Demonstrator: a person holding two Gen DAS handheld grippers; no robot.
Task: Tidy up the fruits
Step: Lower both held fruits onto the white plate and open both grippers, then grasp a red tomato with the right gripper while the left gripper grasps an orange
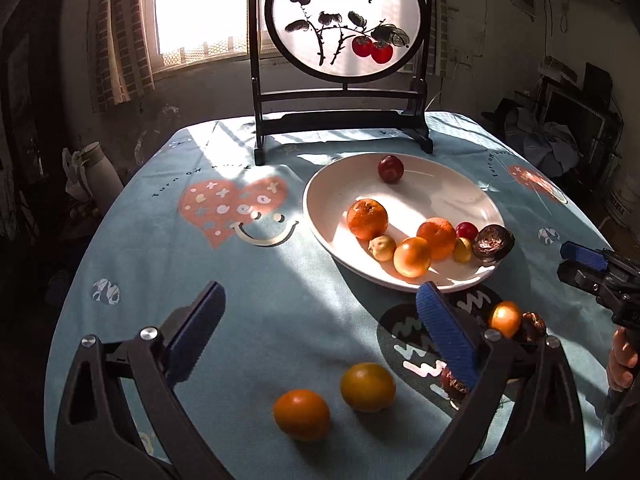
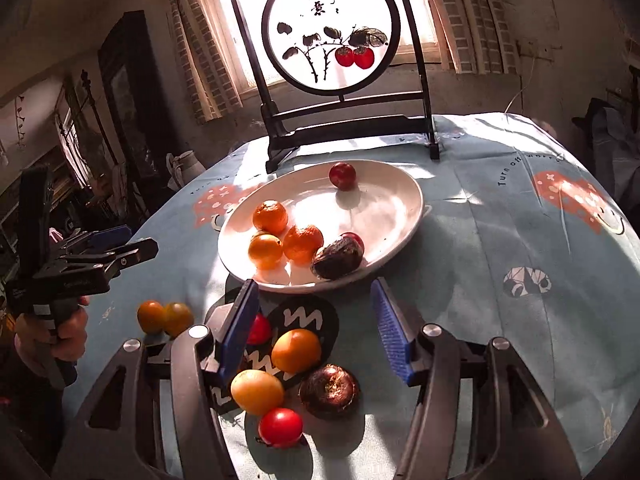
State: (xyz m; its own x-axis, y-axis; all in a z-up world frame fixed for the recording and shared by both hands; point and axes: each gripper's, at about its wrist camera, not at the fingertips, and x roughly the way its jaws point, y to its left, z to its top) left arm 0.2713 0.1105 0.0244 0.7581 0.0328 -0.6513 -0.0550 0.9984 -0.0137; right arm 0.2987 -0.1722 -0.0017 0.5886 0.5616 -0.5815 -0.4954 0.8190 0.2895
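Fruits are partly gathered on a white plate (image 1: pixel 472 280) in the middle of a blue tablecloth (image 1: pixel 240 280): oranges, red plums and a dark fruit sit toward its near rim. Loose fruits wait on the cloth just in front of the plate. The left gripper (image 1: pixel 320 328) gapes wide and empty above two oranges (image 1: pixel 334 398); the right gripper (image 2: pixel 316 324), half open and empty, frames another cluster (image 2: pixel 296 380).

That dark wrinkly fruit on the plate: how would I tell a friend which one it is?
Find the big white plate in front of the round painted screen. On its near rim, beside the oranges, lies the dark brown wrinkled fruit. It is the only dull, shrivelled piece on the plate; a small red fruit peeks out just behind it.
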